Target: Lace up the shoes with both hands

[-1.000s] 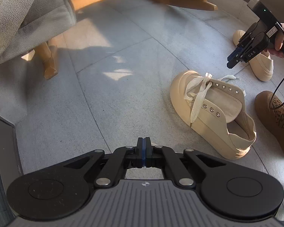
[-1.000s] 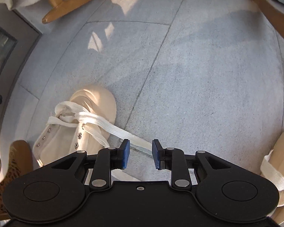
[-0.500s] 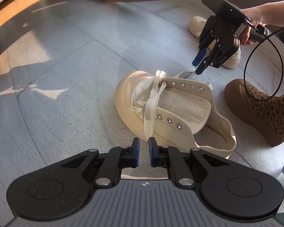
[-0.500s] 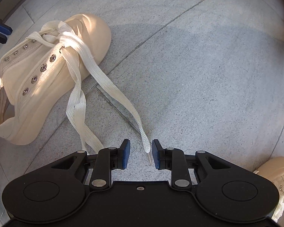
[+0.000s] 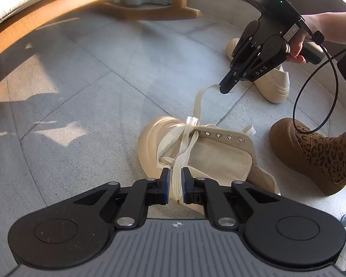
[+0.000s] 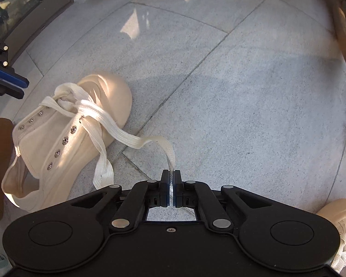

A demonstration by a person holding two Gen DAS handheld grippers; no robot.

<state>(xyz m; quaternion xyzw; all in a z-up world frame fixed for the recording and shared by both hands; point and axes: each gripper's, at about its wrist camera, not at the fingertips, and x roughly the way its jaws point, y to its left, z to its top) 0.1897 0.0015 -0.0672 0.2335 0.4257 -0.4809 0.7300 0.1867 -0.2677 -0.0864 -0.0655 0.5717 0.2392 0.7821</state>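
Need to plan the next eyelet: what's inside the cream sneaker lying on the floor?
Inside the cream sneaker only its tongue and pale lining show. No foot is in it. The toe end is hidden under the tongue and the crossed laces.

Black tool [image 5: 226, 87] marked DAS, blue pads, looping black cable [image 5: 311, 106].

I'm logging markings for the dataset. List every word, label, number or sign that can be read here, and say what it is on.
"DAS": white letters on the black finger link of the right tool, seen from the left wrist view.
White sticker on the right tool's body: markings too small to read.
Small emblems on the two tools' near housings: symbols, no readable text.
Cream shoe and leopard-print boot: no visible text.
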